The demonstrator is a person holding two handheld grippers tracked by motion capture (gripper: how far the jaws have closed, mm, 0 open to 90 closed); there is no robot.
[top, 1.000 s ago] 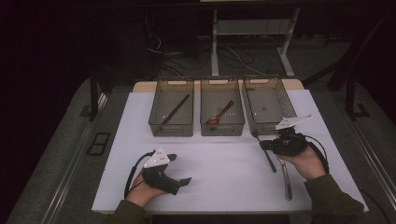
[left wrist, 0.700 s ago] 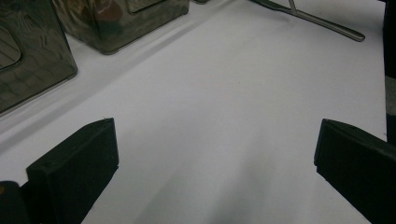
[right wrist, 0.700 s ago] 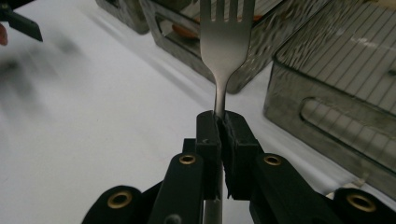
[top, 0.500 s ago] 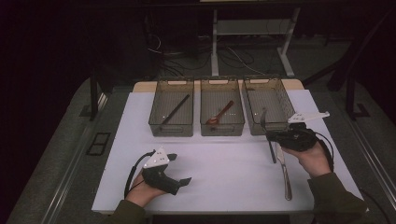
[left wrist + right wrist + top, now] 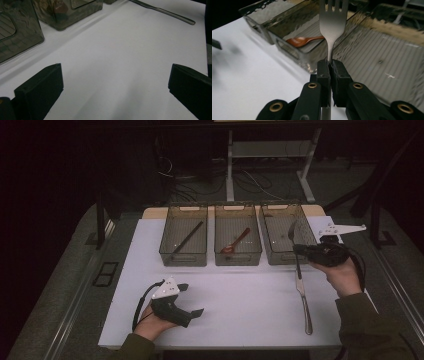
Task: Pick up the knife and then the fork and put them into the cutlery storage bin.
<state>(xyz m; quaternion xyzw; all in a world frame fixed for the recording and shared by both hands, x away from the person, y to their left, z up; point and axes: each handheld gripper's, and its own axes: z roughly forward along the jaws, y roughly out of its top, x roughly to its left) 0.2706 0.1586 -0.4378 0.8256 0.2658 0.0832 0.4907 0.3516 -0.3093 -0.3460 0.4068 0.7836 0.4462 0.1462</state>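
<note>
Pinching the fork (image 5: pixel 333 22) by its neck, the right hand-held gripper (image 5: pixel 301 251) holds it above the near edge of the right bin (image 5: pixel 280 227). Its jaws are pressed tight on the metal. The left hand-held gripper (image 5: pixel 192 312) rests on the white surface (image 5: pixel 240 295), jaws spread.

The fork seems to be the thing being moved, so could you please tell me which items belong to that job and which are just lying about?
In the job:
right gripper, shut on the fork
right-hand bin, just beyond the fork

Lying about:
knife on the table
middle bin with a brown spoon
left-hand bin with a dark stick
left gripper, open
</note>
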